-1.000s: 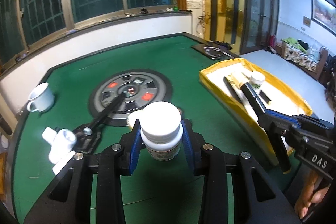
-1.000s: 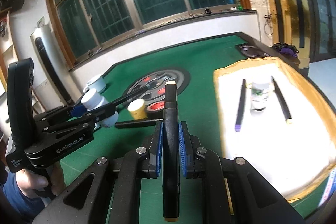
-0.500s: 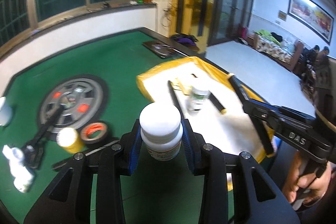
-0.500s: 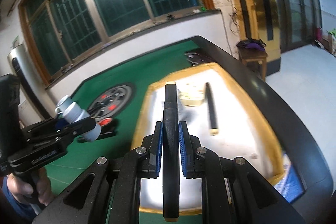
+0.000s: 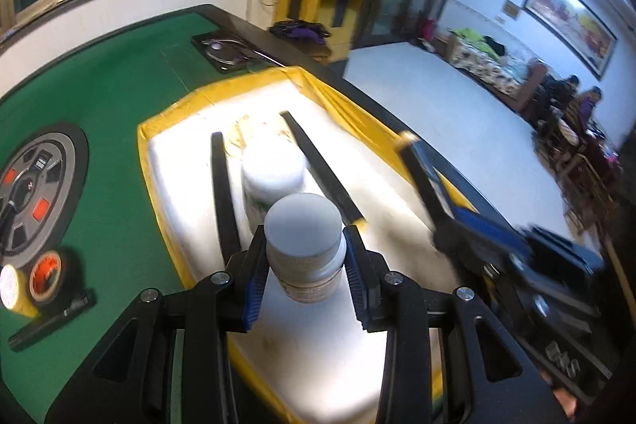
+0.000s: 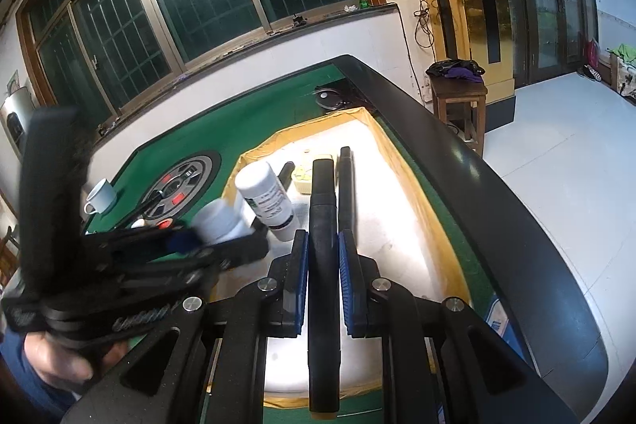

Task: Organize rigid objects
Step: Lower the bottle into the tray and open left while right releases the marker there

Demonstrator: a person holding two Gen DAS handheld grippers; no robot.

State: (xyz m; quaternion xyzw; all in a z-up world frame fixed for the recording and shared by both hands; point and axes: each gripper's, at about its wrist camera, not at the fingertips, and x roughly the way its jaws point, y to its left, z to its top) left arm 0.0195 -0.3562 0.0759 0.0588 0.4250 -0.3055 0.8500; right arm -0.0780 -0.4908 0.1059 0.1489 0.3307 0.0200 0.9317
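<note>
Left gripper (image 5: 304, 267) jaws clamped on white bottle (image 5: 304, 245); right gripper (image 6: 322, 277) jaws clamped on black marker (image 6: 324, 265). Risk: lowering into tray (image 5: 167, 185), held bottle knocks standing bottle (image 5: 274, 171) just beyond; grippers collide.

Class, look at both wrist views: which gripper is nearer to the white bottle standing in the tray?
Left. The left gripper, shut on its own bottle, hangs just in front of the standing bottle. The right gripper, shut on a black pen, sits further off to its right.

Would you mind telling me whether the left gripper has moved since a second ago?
Yes. The left gripper, shut on the white bottle, has moved from the green table over the yellow tray.
</note>
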